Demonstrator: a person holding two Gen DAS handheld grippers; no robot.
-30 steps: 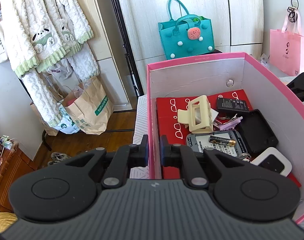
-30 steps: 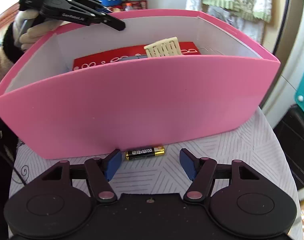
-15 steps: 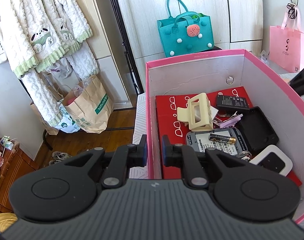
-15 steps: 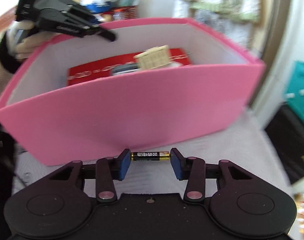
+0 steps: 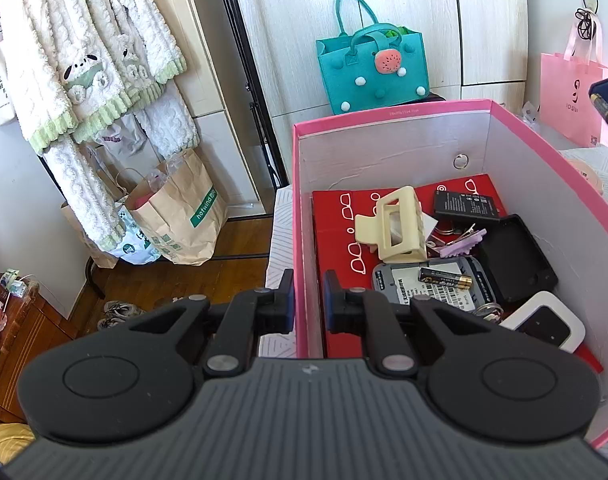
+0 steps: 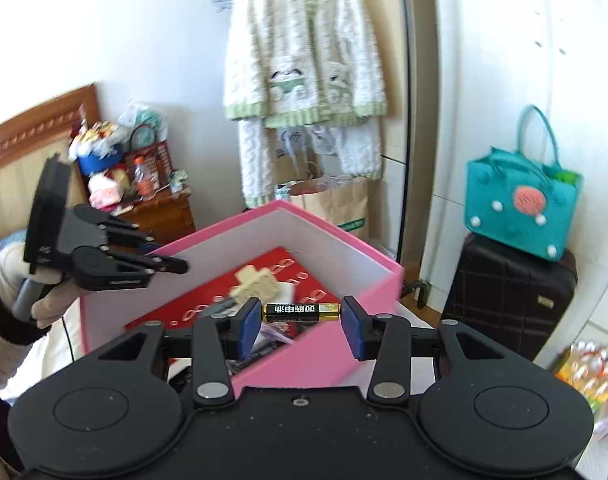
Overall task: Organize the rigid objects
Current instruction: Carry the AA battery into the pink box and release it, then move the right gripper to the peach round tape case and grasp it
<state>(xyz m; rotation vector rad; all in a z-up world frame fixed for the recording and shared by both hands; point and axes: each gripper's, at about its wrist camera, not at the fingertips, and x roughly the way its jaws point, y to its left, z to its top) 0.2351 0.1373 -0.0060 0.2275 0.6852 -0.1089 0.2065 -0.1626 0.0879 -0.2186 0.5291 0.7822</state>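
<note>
Battery [image 6: 301, 312] gripped end to end between the pads of right tool [image 6: 300, 322], held in the air above the near wall of pink box [image 6: 336, 344]. Left tool [image 5: 308, 300] pinches the box's left wall, jaws narrow. Second battery [image 5: 445, 278] lies inside, beside cream hair claw [image 5: 392, 230].

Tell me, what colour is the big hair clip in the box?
The hair claw clip is cream, clearest in the left wrist view.

The left wrist view looks steeply down, close over the pink box's [image 5: 392, 114] near wall. The right wrist view faces it from higher, opposite; both share its inside.
</note>
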